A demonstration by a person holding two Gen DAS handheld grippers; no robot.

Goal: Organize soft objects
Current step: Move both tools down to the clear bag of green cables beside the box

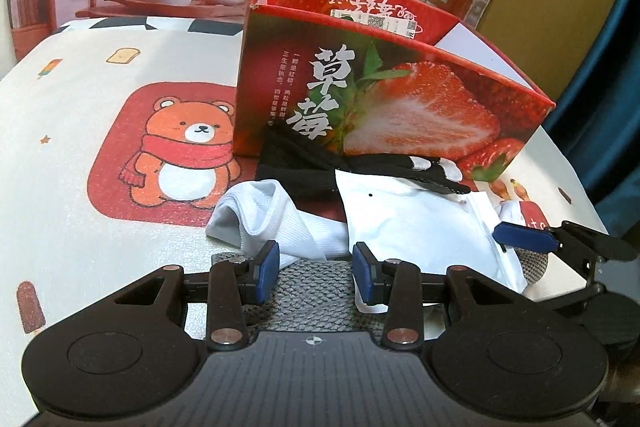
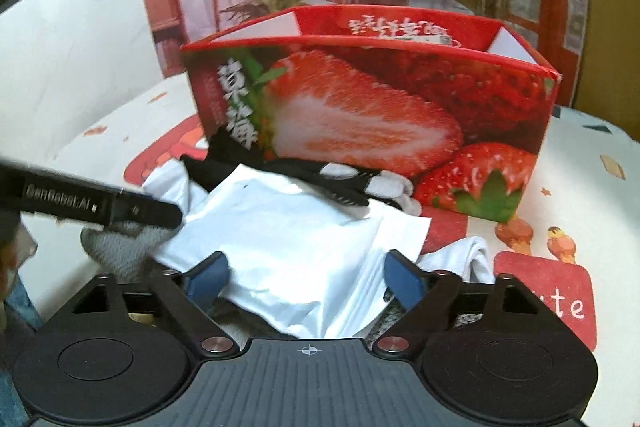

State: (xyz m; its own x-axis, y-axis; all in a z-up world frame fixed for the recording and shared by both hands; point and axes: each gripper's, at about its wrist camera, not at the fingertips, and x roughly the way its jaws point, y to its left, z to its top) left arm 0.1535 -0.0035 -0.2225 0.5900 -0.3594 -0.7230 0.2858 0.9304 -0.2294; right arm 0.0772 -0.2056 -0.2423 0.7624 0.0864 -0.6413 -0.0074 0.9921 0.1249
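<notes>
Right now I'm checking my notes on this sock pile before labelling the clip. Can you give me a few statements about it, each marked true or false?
1. The red strawberry-printed cardboard box stands open-topped behind the pile. True.
2. The flat white plastic pouch lies on top of the pile, between the open fingers of the right tongs. True.
3. The black sock with white patches is already inside the box. False: it lies on the table against the box front.
4. The left tongs are clamped on the white ribbed sock. False: their jaws stand open over a grey knitted item.
5. The tablecloth shows a cartoon bear in a red scarf. True.
</notes>
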